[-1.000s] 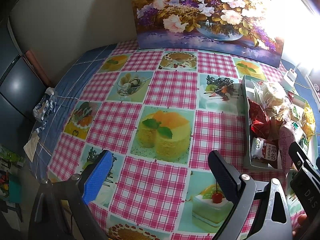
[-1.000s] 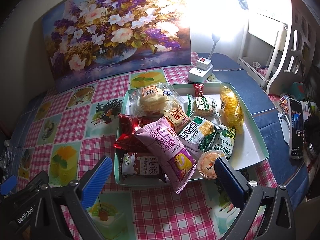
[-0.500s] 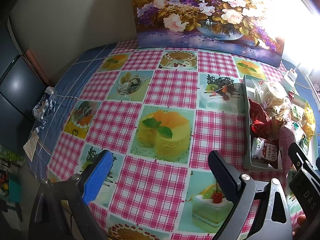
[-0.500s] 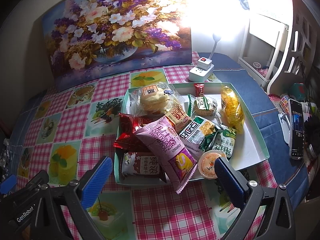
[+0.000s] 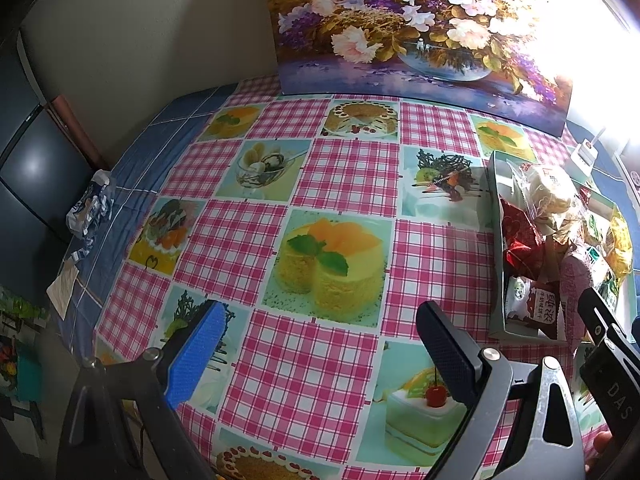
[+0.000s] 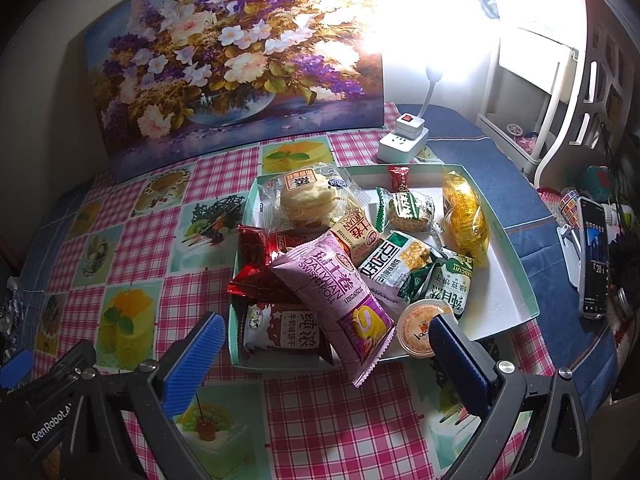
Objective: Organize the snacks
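Note:
A shallow teal-and-white tray [image 6: 504,292] on the checked tablecloth holds several wrapped snacks. A pink Swiss roll packet [image 6: 338,300] hangs over its near rim, beside a red foil pack [image 6: 260,264], a brown milk-biscuit pack [image 6: 286,332], a round cake in clear wrap [image 6: 308,200], a yellow bag [image 6: 466,216] and an orange jelly cup [image 6: 420,330]. My right gripper [image 6: 324,360] is open just in front of the tray, holding nothing. My left gripper [image 5: 320,356] is open over bare tablecloth, left of the tray [image 5: 494,200].
A flower painting [image 6: 236,64] leans against the wall behind the table. A white power strip [image 6: 402,138] with a lamp stands behind the tray. A phone on a stand [image 6: 594,256] is at the right edge. A crumpled wrapper [image 5: 90,208] lies at the table's left edge.
The right gripper has crept slightly forward toward the tray. The left gripper has barely moved.

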A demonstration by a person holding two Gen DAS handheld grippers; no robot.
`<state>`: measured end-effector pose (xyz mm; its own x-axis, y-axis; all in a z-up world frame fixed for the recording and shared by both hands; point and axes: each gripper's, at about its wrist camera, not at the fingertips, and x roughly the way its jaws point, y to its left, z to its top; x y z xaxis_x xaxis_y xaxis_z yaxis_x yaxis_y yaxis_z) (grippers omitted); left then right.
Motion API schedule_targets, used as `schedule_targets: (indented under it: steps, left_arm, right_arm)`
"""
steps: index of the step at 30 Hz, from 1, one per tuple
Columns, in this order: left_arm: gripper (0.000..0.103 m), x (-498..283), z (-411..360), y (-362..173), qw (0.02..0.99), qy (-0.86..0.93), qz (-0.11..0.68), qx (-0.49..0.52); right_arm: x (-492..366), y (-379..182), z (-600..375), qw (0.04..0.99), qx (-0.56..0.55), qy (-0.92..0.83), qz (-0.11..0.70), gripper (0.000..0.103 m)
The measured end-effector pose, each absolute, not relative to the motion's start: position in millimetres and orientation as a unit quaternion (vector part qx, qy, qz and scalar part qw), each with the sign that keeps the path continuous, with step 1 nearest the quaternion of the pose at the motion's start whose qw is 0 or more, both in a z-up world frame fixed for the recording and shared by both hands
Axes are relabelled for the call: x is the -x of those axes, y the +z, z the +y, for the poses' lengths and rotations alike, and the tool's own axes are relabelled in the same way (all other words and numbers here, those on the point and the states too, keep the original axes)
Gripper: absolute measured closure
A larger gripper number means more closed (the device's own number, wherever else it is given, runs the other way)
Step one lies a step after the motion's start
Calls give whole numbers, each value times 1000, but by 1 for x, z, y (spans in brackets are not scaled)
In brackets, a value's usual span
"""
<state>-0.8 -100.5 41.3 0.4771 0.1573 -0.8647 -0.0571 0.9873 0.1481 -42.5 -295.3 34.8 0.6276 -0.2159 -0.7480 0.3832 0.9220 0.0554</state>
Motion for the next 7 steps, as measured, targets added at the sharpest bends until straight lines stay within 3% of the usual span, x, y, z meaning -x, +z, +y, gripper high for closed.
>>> schedule_targets:
  steps: [7]
  left_arm:
    - [7,3,-99,47,867,57,493,-45]
  right_arm:
    - [43,35,-296,896,-105,-167,398,0]
